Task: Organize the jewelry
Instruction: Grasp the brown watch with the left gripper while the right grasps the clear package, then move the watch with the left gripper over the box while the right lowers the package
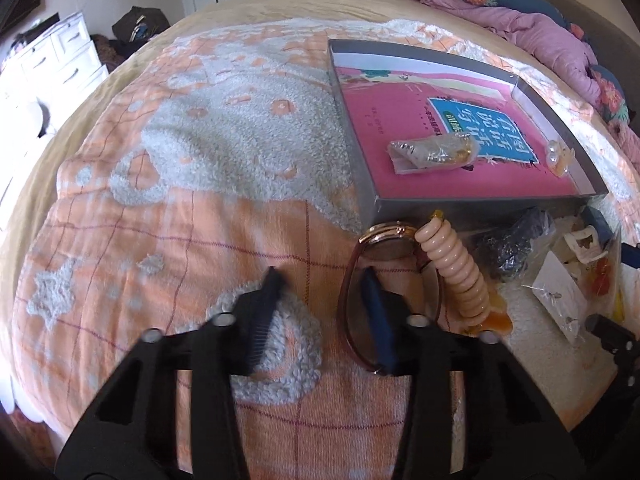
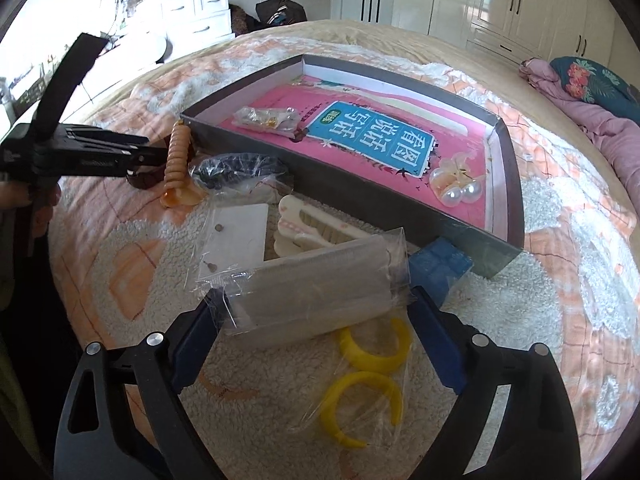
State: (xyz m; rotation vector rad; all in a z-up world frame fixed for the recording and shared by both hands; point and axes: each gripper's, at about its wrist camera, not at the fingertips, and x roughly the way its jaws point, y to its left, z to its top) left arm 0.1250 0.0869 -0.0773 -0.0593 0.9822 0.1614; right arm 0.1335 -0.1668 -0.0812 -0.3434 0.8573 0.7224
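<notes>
A grey box (image 1: 368, 184) with a pink book cover as its floor lies on the bed; it also shows in the right wrist view (image 2: 360, 216). Inside are a bag of gold jewelry (image 1: 434, 152) and pearl earrings (image 2: 460, 190). My left gripper (image 1: 320, 284) is open; its right finger (image 1: 374, 300) sits inside the loop of a brown-strapped watch (image 1: 384, 240). My right gripper (image 2: 316, 300) is open around a clear bag holding a grey roll (image 2: 316, 292) and yellow hoop earrings (image 2: 372, 376).
A peach spiral hair tie (image 1: 456, 272), a bag of dark beads (image 2: 236, 166), a white earring card (image 2: 236, 236), a cream hair clip (image 2: 308, 232) and a blue block (image 2: 438, 266) lie in front of the box. Pink bedding (image 1: 552, 32) is piled at the far right.
</notes>
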